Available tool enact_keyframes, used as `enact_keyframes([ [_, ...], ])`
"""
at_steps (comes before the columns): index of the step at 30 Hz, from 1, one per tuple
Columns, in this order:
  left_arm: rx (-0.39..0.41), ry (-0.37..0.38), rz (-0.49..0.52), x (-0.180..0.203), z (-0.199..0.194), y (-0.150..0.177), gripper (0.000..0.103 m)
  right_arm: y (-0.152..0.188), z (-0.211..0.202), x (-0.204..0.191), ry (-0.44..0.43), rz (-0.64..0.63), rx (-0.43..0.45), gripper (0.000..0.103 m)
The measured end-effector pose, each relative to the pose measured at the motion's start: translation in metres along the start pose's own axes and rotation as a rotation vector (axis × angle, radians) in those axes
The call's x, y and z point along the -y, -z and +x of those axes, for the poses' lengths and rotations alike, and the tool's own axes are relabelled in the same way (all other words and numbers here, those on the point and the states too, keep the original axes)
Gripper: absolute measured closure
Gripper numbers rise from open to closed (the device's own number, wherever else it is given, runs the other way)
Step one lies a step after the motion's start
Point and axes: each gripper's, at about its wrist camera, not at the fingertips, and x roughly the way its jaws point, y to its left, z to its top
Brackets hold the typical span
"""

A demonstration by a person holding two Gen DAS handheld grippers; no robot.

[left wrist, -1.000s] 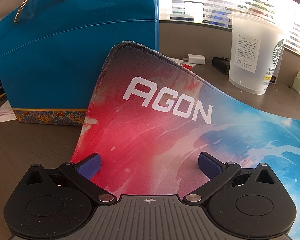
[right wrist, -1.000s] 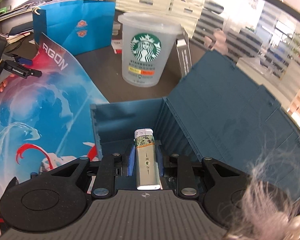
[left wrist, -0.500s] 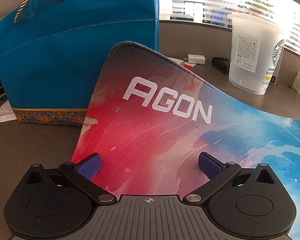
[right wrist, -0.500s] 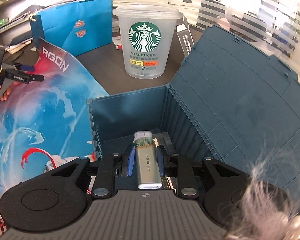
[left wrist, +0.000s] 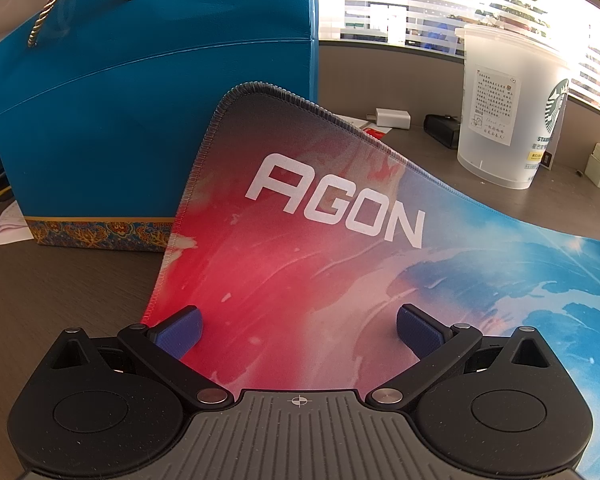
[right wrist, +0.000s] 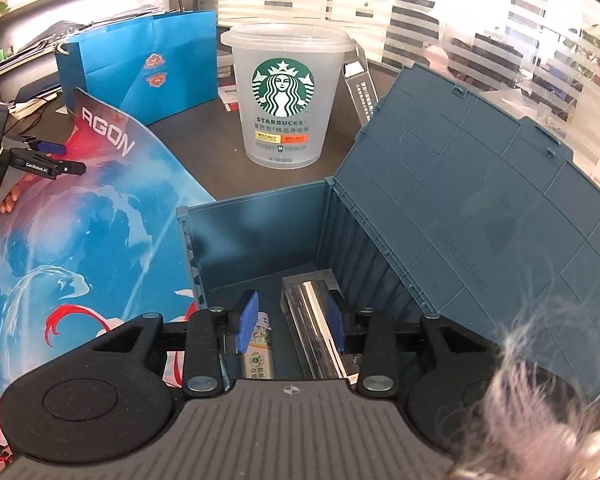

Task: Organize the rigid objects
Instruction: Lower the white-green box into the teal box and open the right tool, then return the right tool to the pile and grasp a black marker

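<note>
My right gripper (right wrist: 292,320) is open, its blue pads inside the open dark blue storage box (right wrist: 256,236). The lighter (right wrist: 258,354) lies loose on the box floor beside the left pad. A shiny silver rectangular object (right wrist: 314,328) lies next to it, against the right pad. The box lid (right wrist: 480,216) stands open to the right. My left gripper (left wrist: 298,330) is open and empty, resting over the colourful AGON mat (left wrist: 320,240); it also shows at the far left of the right wrist view (right wrist: 56,158).
A blue gift bag (left wrist: 148,120) with a rope handle stands behind the mat. A translucent Starbucks cup (right wrist: 286,96) stands on the dark desk behind the box. A white charger (left wrist: 392,117) and small black item (left wrist: 442,130) lie far back. Grey fluff (right wrist: 540,412) hangs at lower right.
My right gripper moved down into the box, opened, and let go of the lighter, which now lies on the box floor. The left gripper has not moved.
</note>
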Motion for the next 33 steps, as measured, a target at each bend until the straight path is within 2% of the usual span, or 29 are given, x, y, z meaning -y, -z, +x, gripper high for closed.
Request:
enact_keyframes([
  [17, 0.000, 0.000, 0.000, 0.000, 0.000, 0.000, 0.000, 0.012, -0.039, -0.025, 0.090, -0.008, 0.061, 0.066],
  [20, 0.000, 0.000, 0.000, 0.000, 0.000, 0.000, 0.000, 0.016, -0.050, -0.030, 0.098, -0.004, 0.077, 0.061],
  [29, 0.000, 0.001, 0.000, 0.000, 0.000, 0.000, 0.000, 0.042, -0.070, -0.060, 0.105, -0.006, 0.095, 0.057],
  [31, 0.000, 0.001, 0.001, 0.000, 0.000, 0.000, 0.000, 0.048, -0.075, -0.068, 0.101, 0.002, 0.108, 0.053],
  [33, 0.000, 0.001, 0.001, 0.000, 0.000, 0.000, 0.000, 0.055, -0.079, -0.077, 0.101, 0.004, 0.125, 0.037],
])
